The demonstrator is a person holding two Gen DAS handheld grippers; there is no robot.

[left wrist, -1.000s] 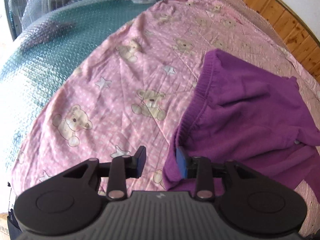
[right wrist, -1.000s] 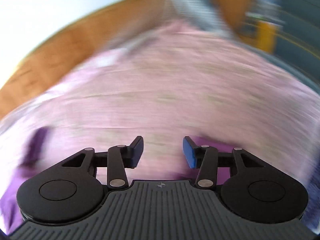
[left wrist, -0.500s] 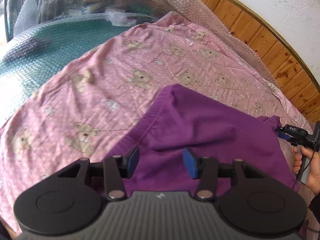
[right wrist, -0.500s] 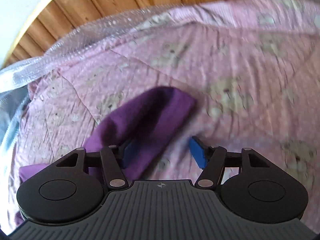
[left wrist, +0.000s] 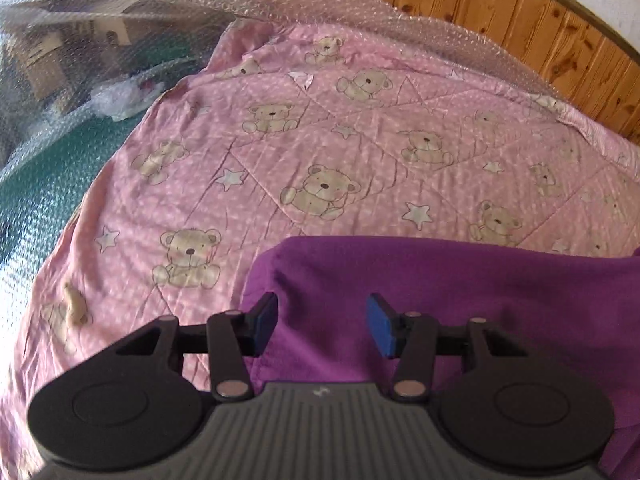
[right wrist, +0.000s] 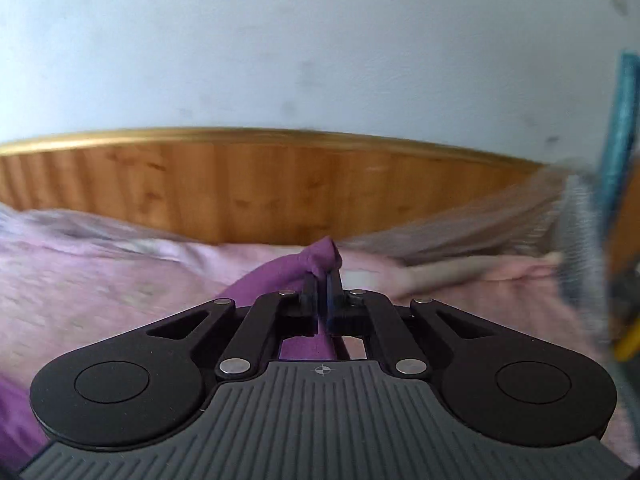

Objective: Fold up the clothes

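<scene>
A purple knit garment (left wrist: 460, 292) lies on the pink quilt, filling the lower right of the left wrist view. My left gripper (left wrist: 322, 322) hovers open over the garment's near left corner. The cloth shows below and between its blue pads (left wrist: 380, 330), which do not press on it. In the right wrist view my right gripper (right wrist: 325, 286) is shut on a bunched edge of the purple garment (right wrist: 320, 256). A fold pokes out above the fingertips and the rest trails down to the lower left. That view is motion-blurred.
A pink quilt (left wrist: 320, 152) with bears and stars covers the bed. Bubble wrap (left wrist: 360, 4) lies along its far edge, in front of a wooden headboard (right wrist: 260, 192) and a pale wall. A green bubble-wrapped surface (left wrist: 44, 192) lies at the left. A blue upright object (right wrist: 622, 120) stands at the right.
The left gripper slid across the quilt onto the garment's corner, its jaws a little wider. The right gripper closed on the purple cloth and rose, now facing the headboard.
</scene>
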